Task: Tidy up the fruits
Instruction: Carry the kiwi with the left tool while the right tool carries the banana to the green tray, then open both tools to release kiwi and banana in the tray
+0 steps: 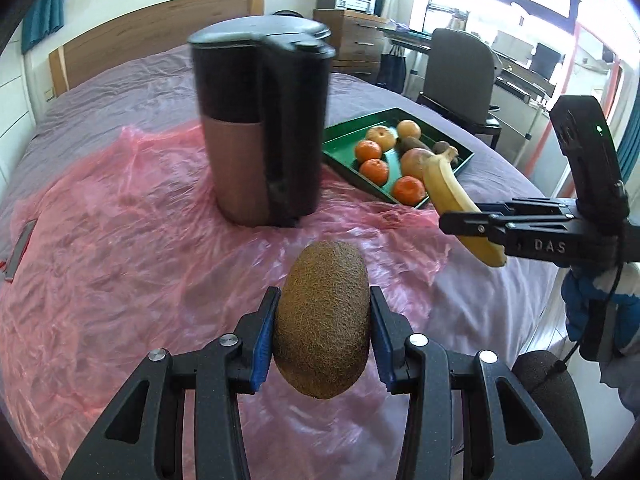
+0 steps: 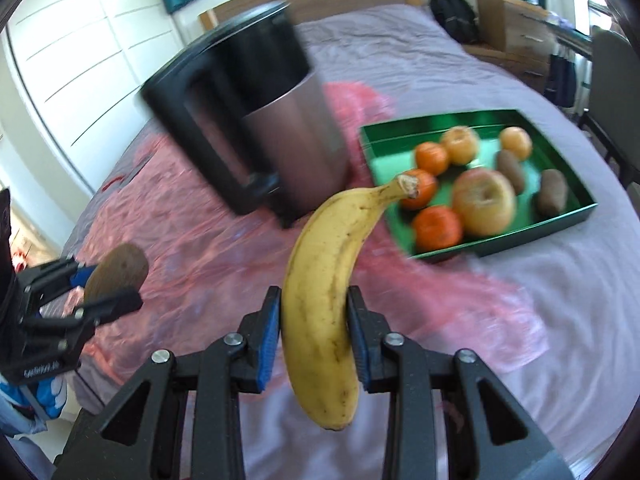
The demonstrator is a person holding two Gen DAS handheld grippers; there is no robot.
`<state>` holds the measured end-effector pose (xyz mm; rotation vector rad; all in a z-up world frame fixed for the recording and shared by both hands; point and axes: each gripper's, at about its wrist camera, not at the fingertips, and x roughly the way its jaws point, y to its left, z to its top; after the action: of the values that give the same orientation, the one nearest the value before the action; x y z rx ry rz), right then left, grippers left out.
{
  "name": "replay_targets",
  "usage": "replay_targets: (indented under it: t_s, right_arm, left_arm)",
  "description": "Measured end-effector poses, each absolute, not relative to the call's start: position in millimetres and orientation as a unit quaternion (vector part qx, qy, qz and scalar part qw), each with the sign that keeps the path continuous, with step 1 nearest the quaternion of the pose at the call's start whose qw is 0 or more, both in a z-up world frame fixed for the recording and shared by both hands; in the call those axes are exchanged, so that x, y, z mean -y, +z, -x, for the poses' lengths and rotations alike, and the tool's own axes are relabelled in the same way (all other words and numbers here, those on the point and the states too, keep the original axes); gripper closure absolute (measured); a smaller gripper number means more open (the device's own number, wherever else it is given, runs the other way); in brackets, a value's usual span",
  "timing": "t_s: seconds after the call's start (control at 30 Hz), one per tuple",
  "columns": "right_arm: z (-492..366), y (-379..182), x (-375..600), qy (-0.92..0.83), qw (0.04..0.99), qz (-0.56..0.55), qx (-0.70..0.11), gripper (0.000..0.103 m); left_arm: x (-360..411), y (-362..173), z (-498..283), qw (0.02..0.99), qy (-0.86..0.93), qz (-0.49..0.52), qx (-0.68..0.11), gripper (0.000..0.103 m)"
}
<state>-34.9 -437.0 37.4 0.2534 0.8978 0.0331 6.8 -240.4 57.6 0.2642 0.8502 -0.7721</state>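
Left tool (image 1: 323,334) pinches a brown kiwi (image 1: 322,320) between its blue pads, the fruit held lengthwise above the pink plastic sheet (image 1: 120,260) on the bed (image 1: 100,92); right tool (image 2: 314,334) grips a yellow banana (image 2: 324,292) across its lower half, stem pointing away toward the green tray (image 2: 576,208); each view catches the other tool from the side, the left view showing the right tool (image 1: 472,226) with the banana (image 1: 448,192) just this side of the tray (image 1: 340,128), the right view showing the left tool (image 2: 108,292) and its kiwi (image 2: 116,276) well to the left of the tray; the dark kettle (image 1: 260,120) stands on the sheet just left of the tray; inside the tray lie mandarins (image 2: 436,228), apples (image 2: 484,202) and more kiwis (image 2: 552,192), sharper in the left view, blurred in the right; only the left view shows the grey chair (image 1: 456,68) and desk beyond the tray; only the right view shows the white wardrobe (image 2: 72,64) far left of it.
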Motion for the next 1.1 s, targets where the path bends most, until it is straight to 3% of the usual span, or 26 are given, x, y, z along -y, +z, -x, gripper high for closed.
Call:
replay_targets:
  t_s: [0.47, 0.73, 1.1]
  right_arm:
    - [-25.7, 37.0, 597.4, -0.079, 0.914, -0.12, -0.379, 0.084]
    - [-70.5, 9.8, 657.1, -0.124, 0.909, -0.117, -0.381, 0.084]
    - [-87.7, -24.9, 673.6, -0.141, 0.904, -0.116, -0.386, 0.083]
  left_arm:
    - [425.8, 58.9, -59.4, 0.827, -0.392, -0.16, -0.369, 0.066]
    - [487.0, 19.6, -116.3, 0.844, -0.34, -0.187, -0.37, 0.066]
    - [508.9, -13.5, -133.7, 0.846, -0.329, -0.198, -0.37, 0.066]
